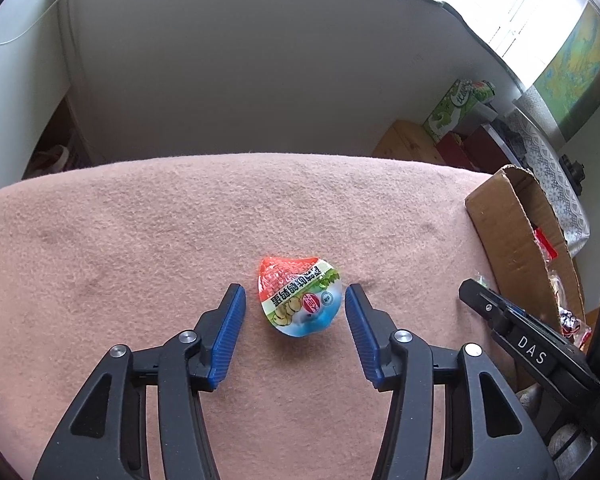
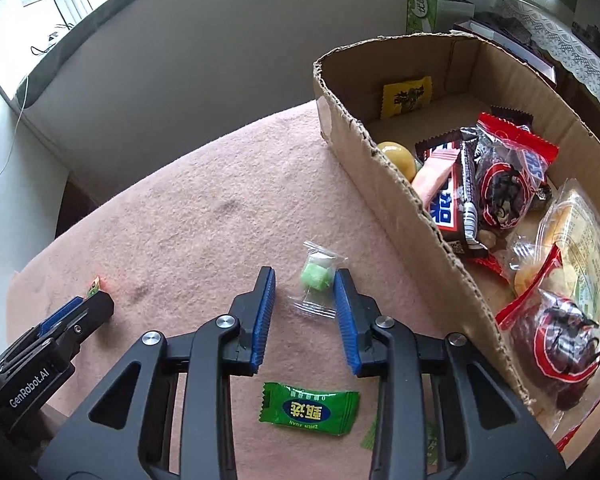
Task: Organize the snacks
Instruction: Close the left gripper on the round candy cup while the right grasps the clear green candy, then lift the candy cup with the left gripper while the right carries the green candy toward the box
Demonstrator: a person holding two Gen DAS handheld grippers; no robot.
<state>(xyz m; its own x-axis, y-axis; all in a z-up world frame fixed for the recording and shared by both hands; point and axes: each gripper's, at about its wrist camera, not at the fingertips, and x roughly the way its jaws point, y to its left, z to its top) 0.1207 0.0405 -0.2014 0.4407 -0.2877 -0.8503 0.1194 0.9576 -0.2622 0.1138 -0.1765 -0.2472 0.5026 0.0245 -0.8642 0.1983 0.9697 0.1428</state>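
A small round snack packet, red on top with a blue-and-white label, lies on the pink cloth. My left gripper stands open around it, with a gap at the left pad and the right pad close beside it. In the right wrist view a clear wrapper holding a green candy lies between the fingers of my right gripper. The right pad is at the wrapper's edge and the left pad stands apart from it, so the gripper is open. A green candy packet lies under that gripper.
An open cardboard box at the right holds several wrapped snacks, among them a yellow packet and red-and-clear bags. The same box shows at the right edge of the left wrist view. Cartons and a green box stand behind the table.
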